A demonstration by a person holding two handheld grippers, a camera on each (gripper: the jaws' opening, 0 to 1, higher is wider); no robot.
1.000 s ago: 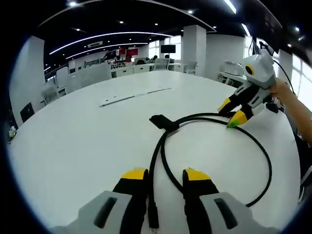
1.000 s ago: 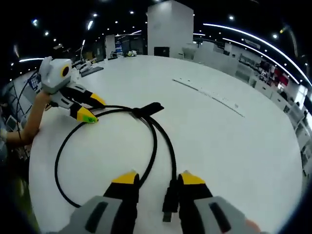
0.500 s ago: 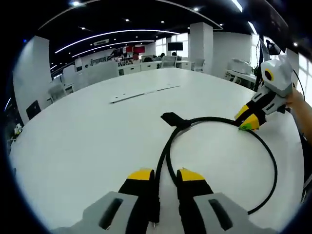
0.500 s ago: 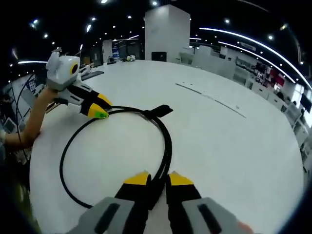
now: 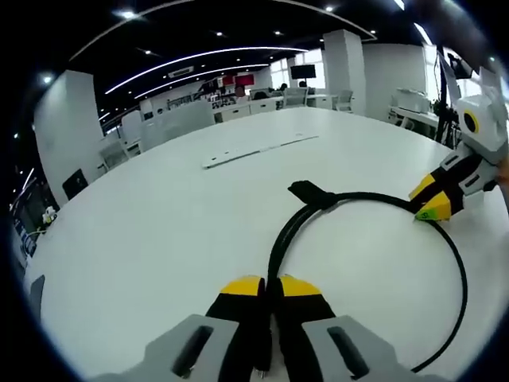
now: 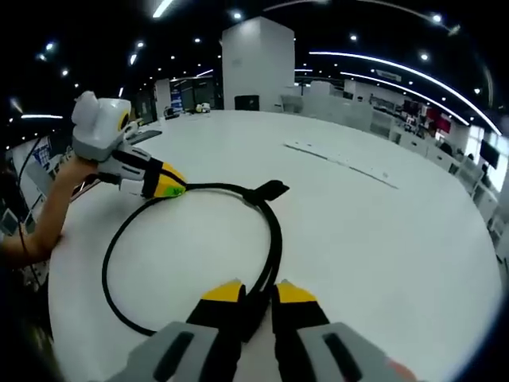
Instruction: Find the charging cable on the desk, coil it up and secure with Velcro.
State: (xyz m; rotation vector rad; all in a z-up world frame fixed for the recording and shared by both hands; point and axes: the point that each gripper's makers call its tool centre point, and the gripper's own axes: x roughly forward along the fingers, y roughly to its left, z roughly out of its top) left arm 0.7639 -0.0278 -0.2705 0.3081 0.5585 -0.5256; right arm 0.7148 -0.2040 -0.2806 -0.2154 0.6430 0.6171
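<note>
A black charging cable (image 5: 280, 239) lies in one wide loop on the white table (image 5: 143, 231). Its black Velcro tab (image 5: 310, 192) sits at the loop's far side. In the left gripper view my left gripper (image 5: 266, 290) is shut on the cable's two near strands, and the other gripper (image 5: 433, 208) touches the loop's far right arc with its tips together. In the right gripper view my right gripper (image 6: 254, 293) is likewise shut on the cable (image 6: 274, 239) below the Velcro tab (image 6: 269, 191). There the other gripper (image 6: 171, 185) meets the loop at the far left.
A long flat white strip (image 5: 254, 147) lies further back on the table, also seen as the strip (image 6: 342, 159) in the right gripper view. A person's forearm (image 6: 44, 223) reaches in from the left. Desks, chairs and pillars stand beyond the table's edge.
Both pairs of jaws went from open, straddling the cable, to shut on it. The two near strands have been drawn together, and both cameras have shifted a little.
</note>
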